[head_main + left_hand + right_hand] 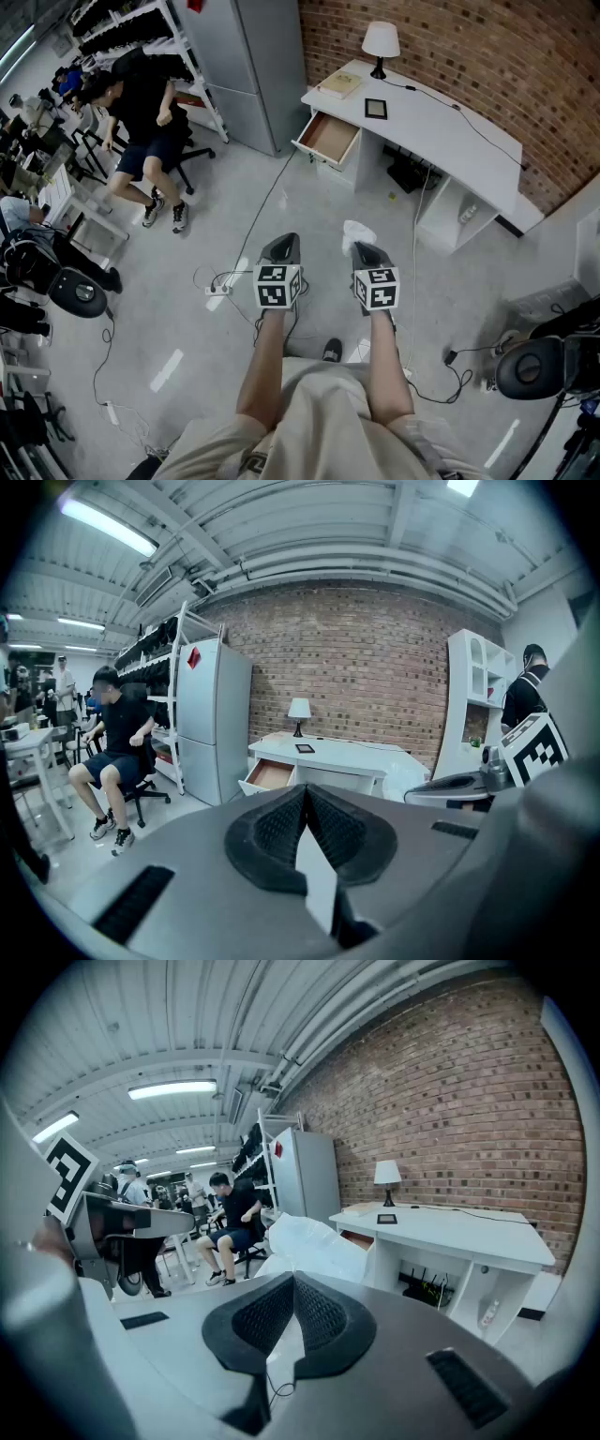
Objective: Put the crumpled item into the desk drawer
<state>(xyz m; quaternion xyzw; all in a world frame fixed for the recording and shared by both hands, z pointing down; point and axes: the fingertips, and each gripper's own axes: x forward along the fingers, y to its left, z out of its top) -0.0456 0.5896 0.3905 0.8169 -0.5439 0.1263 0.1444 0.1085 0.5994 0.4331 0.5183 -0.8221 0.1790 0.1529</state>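
crumpled item (357,230) held in the right gripper (364,247), well apart from the desk (441,127).
right gripper clenched on the white crumpled item, whose bulk sticks out past the jaw tips toward the desk. left gripper (284,240) closed, nothing between its jaws, equally far from the desk. the drawer (328,138) stands pulled open at the desk end under the lamp (380,42).

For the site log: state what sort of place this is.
Probably an open-plan lab or workshop office: a white desk with a lamp against a brick wall, metal shelving, and cables trailing across the grey floor.
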